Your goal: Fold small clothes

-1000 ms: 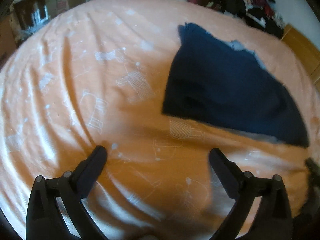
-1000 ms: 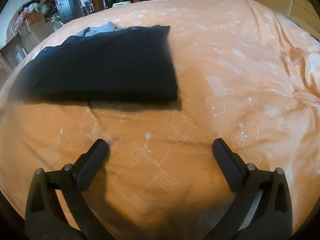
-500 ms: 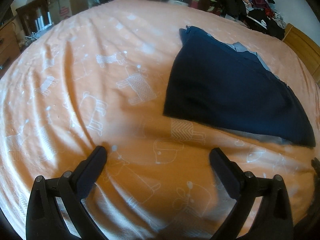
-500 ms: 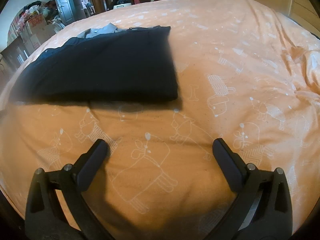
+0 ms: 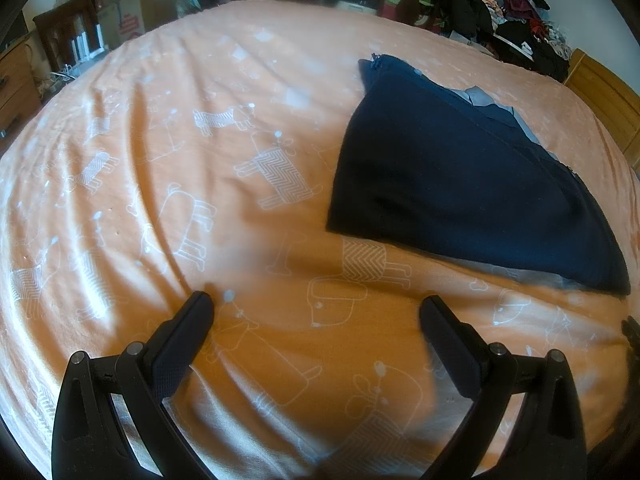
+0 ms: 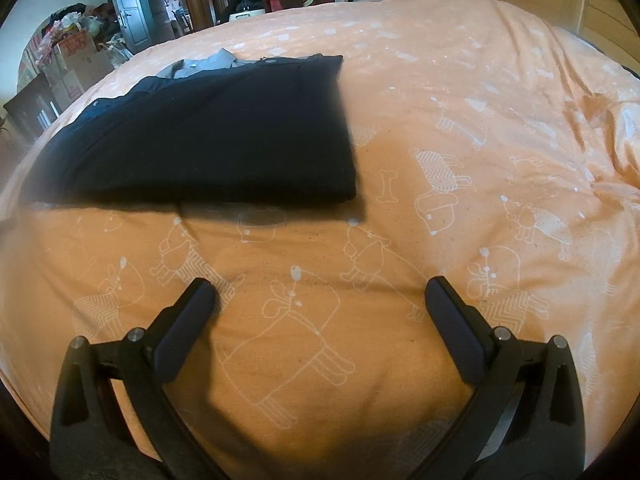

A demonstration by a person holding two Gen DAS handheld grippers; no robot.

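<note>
Left gripper: the left gripper (image 5: 316, 308) hangs over the bedsheet (image 5: 160, 160) with its two black fingers spread wide and nothing between them.
Right gripper: the right gripper (image 6: 320, 294) hangs over the same sheet, fingers likewise spread wide and empty; whether either pair of tips touches the fabric cannot be told.
Bedsheet: orange cloth printed with white outline dogs and bones, lightly creased, with deeper rumples at the right edge of the right wrist view.
Garment: a dark navy garment (image 5: 460, 176) lies folded flat on the sheet, well apart from both grippers. In the left wrist view it sits ahead and to the right of the fingers; in the right wrist view the same piece (image 6: 208, 136) sits ahead and to the left.
Lining: a strip of grey fabric (image 6: 200, 66) shows along the garment's far edge, and a thinner grey strip peeks out beneath its near edge in the left wrist view.
Beyond the bed: a heap of clothes (image 5: 500, 12) against a white wall, cardboard boxes (image 6: 76, 64), a blue-green door (image 6: 130, 4) and a wooden bed frame (image 5: 604, 96).
</note>
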